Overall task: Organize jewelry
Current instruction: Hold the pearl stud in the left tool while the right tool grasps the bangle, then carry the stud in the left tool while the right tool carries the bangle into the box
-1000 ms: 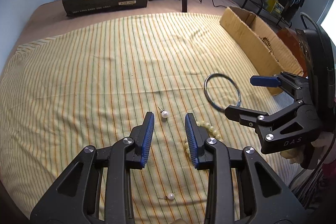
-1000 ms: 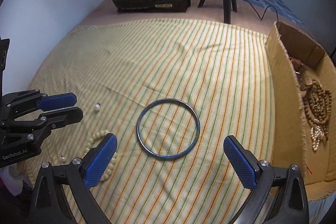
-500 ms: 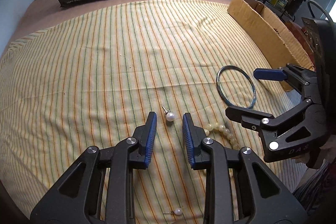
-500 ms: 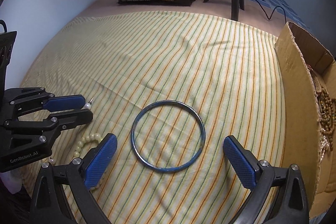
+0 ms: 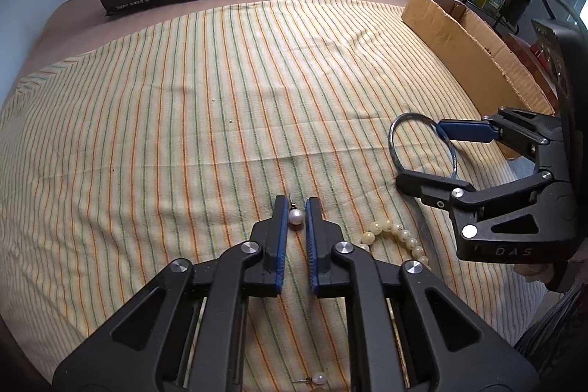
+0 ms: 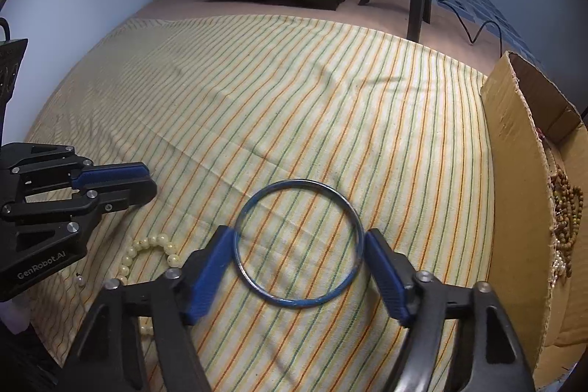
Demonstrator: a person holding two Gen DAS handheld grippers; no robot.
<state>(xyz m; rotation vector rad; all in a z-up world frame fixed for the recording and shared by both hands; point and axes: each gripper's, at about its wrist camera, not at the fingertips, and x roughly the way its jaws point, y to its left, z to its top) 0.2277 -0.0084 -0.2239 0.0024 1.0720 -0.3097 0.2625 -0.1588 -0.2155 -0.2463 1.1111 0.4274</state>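
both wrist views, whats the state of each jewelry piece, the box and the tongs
left tongs: nearly closed around pearl earring, contact unclear
right tongs: pads at both sides of blue bangle, which lies flat on cloth
pearl bracelet: loose on cloth
second pearl earring: loose on cloth
cardboard box: open, beads inside
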